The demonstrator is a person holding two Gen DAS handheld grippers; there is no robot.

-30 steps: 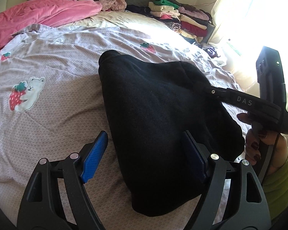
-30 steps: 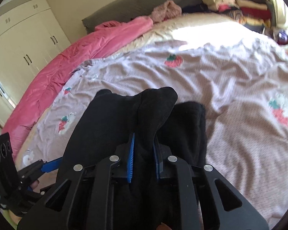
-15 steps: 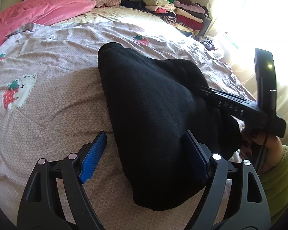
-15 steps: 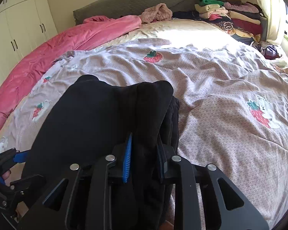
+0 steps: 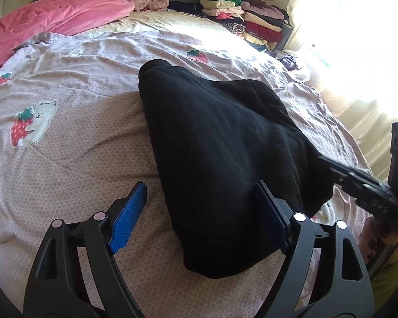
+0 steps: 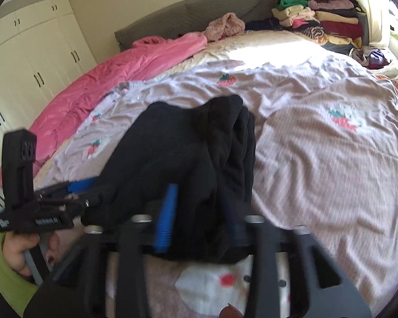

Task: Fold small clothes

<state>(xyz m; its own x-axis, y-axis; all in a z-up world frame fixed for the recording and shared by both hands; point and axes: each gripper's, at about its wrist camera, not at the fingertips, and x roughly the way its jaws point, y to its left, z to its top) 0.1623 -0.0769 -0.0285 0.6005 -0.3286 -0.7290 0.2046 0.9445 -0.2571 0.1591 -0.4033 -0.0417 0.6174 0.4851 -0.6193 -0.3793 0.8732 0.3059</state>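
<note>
Okay, writing first: the side of my left hand-held gripper (image 6: 78, 185), seen from the right wrist camera, carries white lettering, too blurred to read. No other readable labels; the bed cover (image 5: 74, 143) only has strawberry and bear prints.

The black garment (image 5: 220, 153) lies on the bed in front of me, bunched into a thick bundle. From the left wrist view its long axis runs from the near edge away toward the headboard, the narrower rounded end pointing far and slightly left, the wide end nearest me.

My left hand-held gripper (image 5: 201, 212) has its jaws wide, straddling the near end of the garment: right pad against the cloth, left pad clear over bare cover, so no grip.

My right hand-held gripper (image 6: 199, 217) is narrow, and its jaws have just been closing; a fold of the black cloth sits between the blue pads, pinched. That view is motion-blurred.

Far corner of the bed: a stack of folded clothes (image 5: 241, 13). A pink blanket (image 5: 53, 18) lies along the left side.
</note>
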